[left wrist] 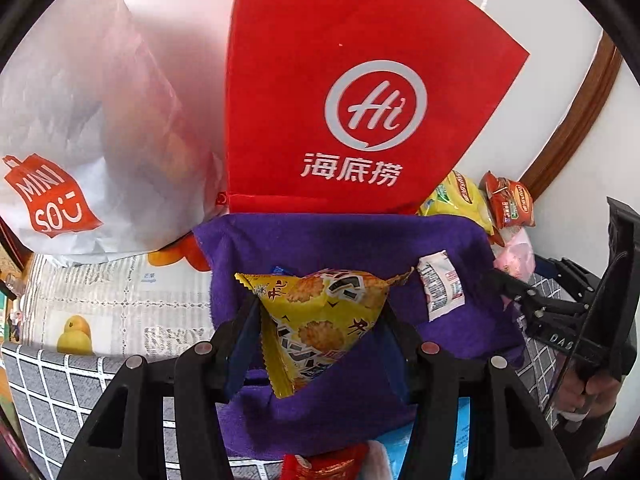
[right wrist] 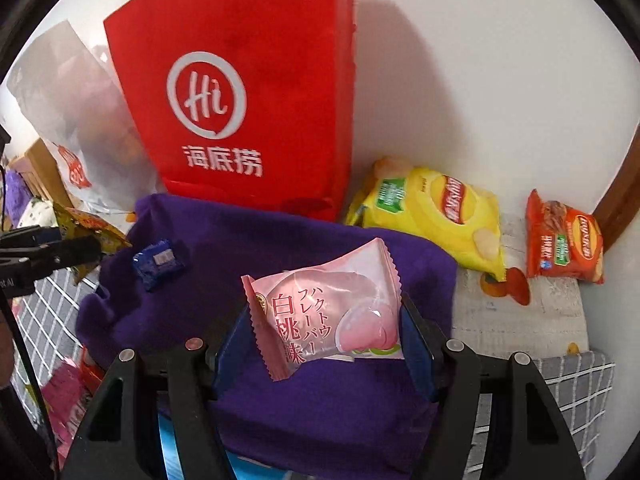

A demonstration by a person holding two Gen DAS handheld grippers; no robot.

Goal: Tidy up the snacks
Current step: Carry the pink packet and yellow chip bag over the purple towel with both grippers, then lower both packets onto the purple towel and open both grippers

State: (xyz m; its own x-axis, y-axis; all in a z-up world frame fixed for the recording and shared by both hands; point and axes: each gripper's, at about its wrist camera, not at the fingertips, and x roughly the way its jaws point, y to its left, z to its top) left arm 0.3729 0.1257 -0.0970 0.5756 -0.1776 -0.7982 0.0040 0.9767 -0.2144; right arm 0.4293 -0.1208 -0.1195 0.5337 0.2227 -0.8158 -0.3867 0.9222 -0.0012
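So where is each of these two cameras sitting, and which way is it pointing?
Left wrist: rides the left gripper, looking down along its fingers at the yellow snack packet they hold; a hand shows at right.
Right wrist: rides the right gripper, looking down at the pink peach packet it holds.
Shared: purple cloth, red bag.

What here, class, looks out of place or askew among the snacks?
A small blue packet lies loose and tilted on the purple cloth, and a white sachet sits there askew. The yellow chips and orange chips lie flat by the wall, outside the red bag. Nothing looks spilled or torn.
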